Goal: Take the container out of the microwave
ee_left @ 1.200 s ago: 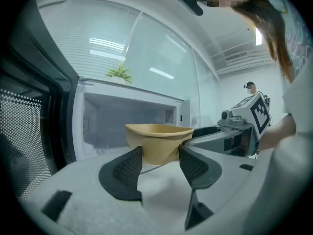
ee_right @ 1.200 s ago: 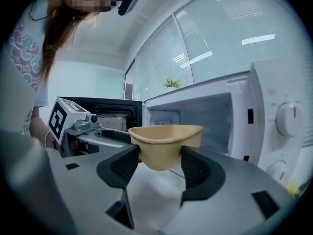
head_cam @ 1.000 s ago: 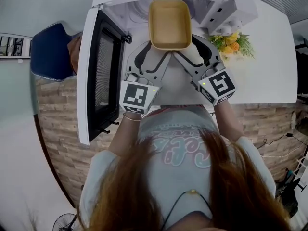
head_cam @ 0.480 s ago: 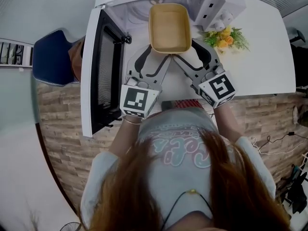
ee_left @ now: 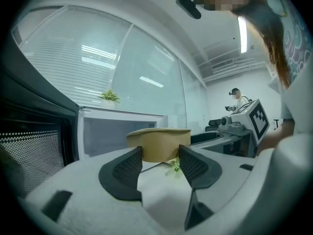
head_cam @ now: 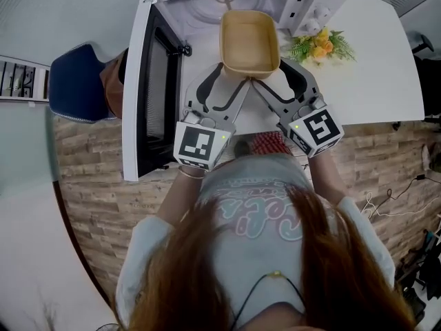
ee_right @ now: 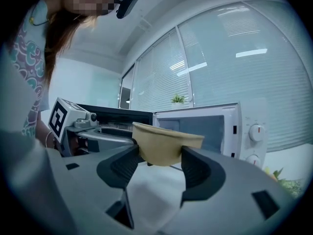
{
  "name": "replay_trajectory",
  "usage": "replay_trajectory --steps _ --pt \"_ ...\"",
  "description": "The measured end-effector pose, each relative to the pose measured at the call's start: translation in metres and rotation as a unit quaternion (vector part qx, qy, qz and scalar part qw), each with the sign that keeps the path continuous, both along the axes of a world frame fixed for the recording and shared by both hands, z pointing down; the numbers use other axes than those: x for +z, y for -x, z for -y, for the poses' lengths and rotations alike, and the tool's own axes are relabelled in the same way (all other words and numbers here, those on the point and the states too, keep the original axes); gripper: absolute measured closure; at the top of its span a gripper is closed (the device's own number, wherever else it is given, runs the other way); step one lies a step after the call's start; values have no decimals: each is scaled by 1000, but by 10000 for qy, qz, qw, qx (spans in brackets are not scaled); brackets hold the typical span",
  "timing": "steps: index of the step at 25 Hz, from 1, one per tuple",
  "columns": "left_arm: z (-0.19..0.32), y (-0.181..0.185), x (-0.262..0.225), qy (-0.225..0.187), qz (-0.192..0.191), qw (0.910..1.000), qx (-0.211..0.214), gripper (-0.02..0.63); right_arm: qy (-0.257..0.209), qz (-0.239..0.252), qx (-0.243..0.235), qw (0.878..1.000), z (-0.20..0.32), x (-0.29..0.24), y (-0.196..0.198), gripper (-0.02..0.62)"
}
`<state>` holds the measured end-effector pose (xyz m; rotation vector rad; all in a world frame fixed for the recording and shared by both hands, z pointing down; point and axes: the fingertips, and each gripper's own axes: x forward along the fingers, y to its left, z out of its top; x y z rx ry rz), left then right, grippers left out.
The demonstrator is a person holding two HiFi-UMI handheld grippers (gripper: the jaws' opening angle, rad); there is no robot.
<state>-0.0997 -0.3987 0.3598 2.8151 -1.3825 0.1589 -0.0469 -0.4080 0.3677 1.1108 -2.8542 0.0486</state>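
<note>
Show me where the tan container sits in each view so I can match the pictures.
Head view: the container is at upper centre, just in front of the open microwave.
Left gripper view: centre, gripped between the jaws.
Right gripper view: centre, gripped between the jaws.
Shared landmark: the white microwave, which stands behind the container in both gripper views.

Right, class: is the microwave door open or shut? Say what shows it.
Open. The microwave door stands swung out at the left in the head view, and the cavity shows behind the tan container.
</note>
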Motion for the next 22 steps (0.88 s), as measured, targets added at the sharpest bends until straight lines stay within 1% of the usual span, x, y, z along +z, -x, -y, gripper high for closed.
replay_trajectory --steps 11,15,22 --pt "-17 0 -8 -153 -69 9998 62 374 -259 -142 140 9995 -18 -12 1 331" --pt "-21 0 -10 -207 -101 9997 71 374 -521 -129 93 9985 -22 -21 2 331" --pt "-30 -2 -15 -276 -166 9995 -13 374 -471 -223 131 9986 -31 -22 -3 331"
